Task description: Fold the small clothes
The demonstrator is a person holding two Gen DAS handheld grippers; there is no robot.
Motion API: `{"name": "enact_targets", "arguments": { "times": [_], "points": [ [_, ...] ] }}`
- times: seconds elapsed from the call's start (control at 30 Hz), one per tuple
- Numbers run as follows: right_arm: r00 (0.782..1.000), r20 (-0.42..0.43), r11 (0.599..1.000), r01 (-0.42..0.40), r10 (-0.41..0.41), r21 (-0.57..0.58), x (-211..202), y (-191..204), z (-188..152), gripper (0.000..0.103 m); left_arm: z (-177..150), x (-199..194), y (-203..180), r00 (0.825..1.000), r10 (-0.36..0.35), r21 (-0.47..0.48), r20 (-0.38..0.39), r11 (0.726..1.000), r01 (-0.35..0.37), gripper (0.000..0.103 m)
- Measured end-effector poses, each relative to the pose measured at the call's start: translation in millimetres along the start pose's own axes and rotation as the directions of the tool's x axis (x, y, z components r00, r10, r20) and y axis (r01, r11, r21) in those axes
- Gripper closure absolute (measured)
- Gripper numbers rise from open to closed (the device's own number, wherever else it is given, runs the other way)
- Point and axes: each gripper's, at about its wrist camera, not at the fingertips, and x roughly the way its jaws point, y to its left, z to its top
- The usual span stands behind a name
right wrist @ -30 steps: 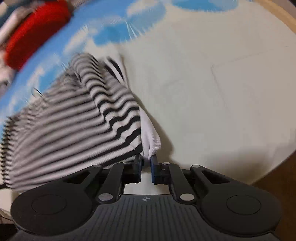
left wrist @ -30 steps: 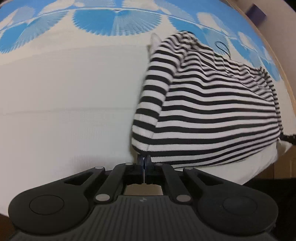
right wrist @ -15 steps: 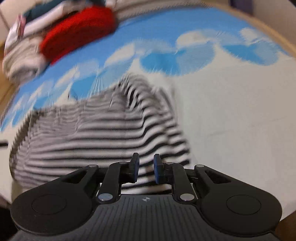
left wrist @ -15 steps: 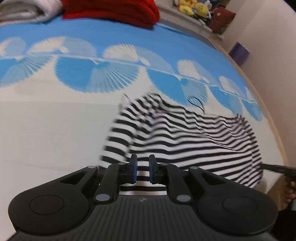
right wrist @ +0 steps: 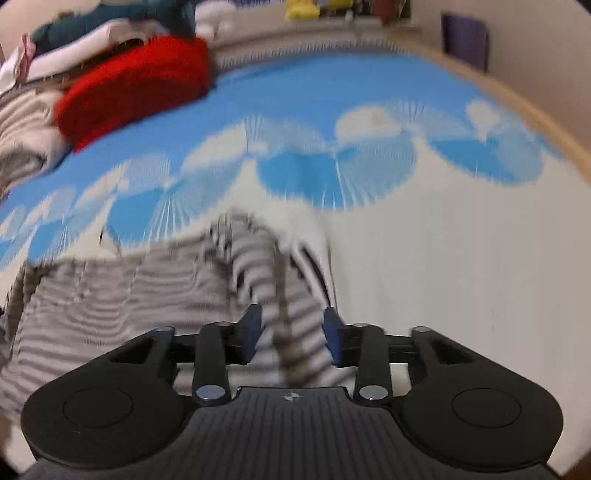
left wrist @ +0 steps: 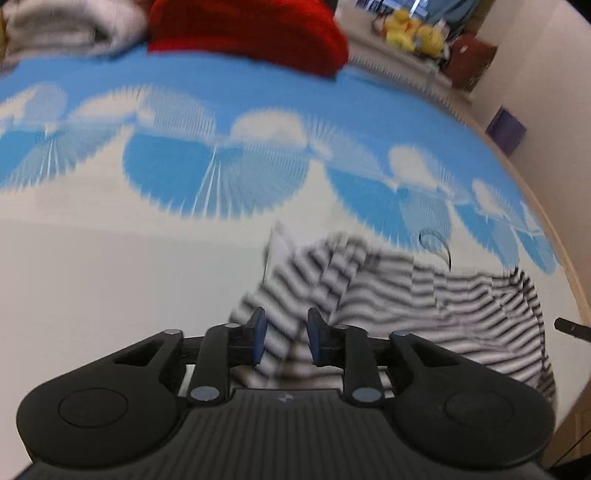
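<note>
A small black-and-white striped top (left wrist: 424,302) lies rumpled on the white part of the bedspread, blurred by motion. In the left wrist view my left gripper (left wrist: 284,338) hovers over the top's near left end. Its jaws are opening, and the blue pads (left wrist: 258,338) stand apart without pressing the cloth seen between them. In the right wrist view the striped top (right wrist: 147,295) spreads to the left. My right gripper (right wrist: 291,328) is above its near right end, jaws opening wider, with striped cloth beneath the gap but not pinched.
The bedspread (left wrist: 110,295) is white near me and blue with white fan shapes farther off. A red garment (left wrist: 251,33) and grey and white folded clothes (left wrist: 55,29) are piled at the far side. Yellow plush toys (left wrist: 413,31) and a purple box (left wrist: 506,129) stand beyond the bed's wooden edge (right wrist: 535,110).
Both grippers were shut on the striped top's near hem a second ago. They have let go, opened and drawn back with the view tipping up, and the top has settled on the bed.
</note>
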Motion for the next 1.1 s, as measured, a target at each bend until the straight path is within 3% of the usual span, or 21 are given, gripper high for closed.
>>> {"name": "enact_targets", "arguments": {
  "times": [0.07,0.13,0.33,0.37,0.4,0.43,0.47,0.5,0.53,0.67,0.77,0.87,0.9,0.97,1.03,1.1],
  "points": [
    [1.0,0.021,1.0,-0.002,0.002,-0.008,9.6,5.0,6.6,0.056,5.9,5.8,-14.8,0.999,0.027,0.063,0.034,0.998,-0.029,0.064],
    [1.0,0.011,1.0,0.014,-0.014,-0.019,25.7,9.9,11.1,0.053,8.5,14.2,-24.5,0.998,0.043,0.101,0.042,0.994,-0.047,0.037],
    [0.996,-0.02,0.993,0.08,-0.083,-0.089,74.4,23.9,23.9,0.053,10.2,49.6,-38.3,0.997,0.062,0.184,0.035,0.981,-0.068,0.036],
    [0.996,-0.025,0.992,0.086,-0.088,-0.098,78.2,25.9,24.2,0.054,10.0,56.2,-36.5,0.997,0.07,0.195,0.027,0.978,-0.074,0.047],
    [0.995,-0.03,0.99,0.094,-0.098,-0.102,83.8,27.6,23.9,0.054,11.1,61.8,-36.7,0.997,0.07,0.211,0.021,0.975,-0.073,0.076],
    [0.994,-0.034,0.99,0.096,-0.1,-0.101,91.2,29.1,25.8,0.054,13.3,66.0,-36.0,0.998,0.058,0.219,0.013,0.974,-0.059,0.096],
    [0.995,-0.033,0.991,0.088,-0.092,-0.098,93.9,29.5,26.1,0.064,15.1,66.0,-33.3,0.999,0.051,0.218,0.017,0.974,-0.054,0.096],
    [0.996,-0.031,0.992,0.077,-0.08,-0.102,96.3,30.4,26.7,0.096,18.0,64.3,-33.1,0.997,0.061,0.222,0.05,0.973,-0.071,0.096],
    [0.997,-0.023,0.991,0.074,-0.077,-0.111,97.8,32.0,28.7,0.101,21.1,60.9,-32.9,0.994,0.069,0.222,0.087,0.971,-0.087,0.096],
    [0.979,0.164,0.989,0.134,-0.123,-0.059,79.6,31.8,47.3,0.103,31.0,53.2,-34.3,0.977,0.081,0.176,0.198,0.978,-0.116,0.096],
    [0.964,0.217,0.981,0.176,-0.155,-0.079,81.5,38.6,51.6,0.103,30.5,74.4,-40.3,0.976,0.139,0.206,0.168,0.963,-0.172,0.096],
    [0.977,0.083,0.965,0.209,-0.198,-0.16,116.4,46.0,41.7,0.102,28.3,105.1,-34.8,0.988,0.153,0.183,0.003,0.971,-0.151,0.086],
    [0.978,0.031,0.961,0.211,-0.208,-0.18,127.0,46.9,38.1,0.099,29.3,106.2,-34.0,0.988,0.153,0.175,-0.017,0.973,-0.148,0.08],
    [0.977,-0.029,0.96,0.203,-0.213,-0.192,135.6,46.4,34.8,0.096,36.2,92.9,-32.4,0.99,0.138,0.142,-0.019,0.981,-0.134,0.064],
    [0.976,-0.007,0.958,0.213,-0.218,-0.19,123.3,47.6,37.8,0.093,42.4,66.9,-30.8,0.997,0.077,0.101,0.031,0.992,-0.08,0.038],
    [0.978,0.045,0.965,0.209,-0.204,-0.16,98.7,46.1,44.1,0.078,43.8,40.6,-34.0,0.995,0.022,0.104,0.096,0.994,-0.032,0.036]
  ]
}}
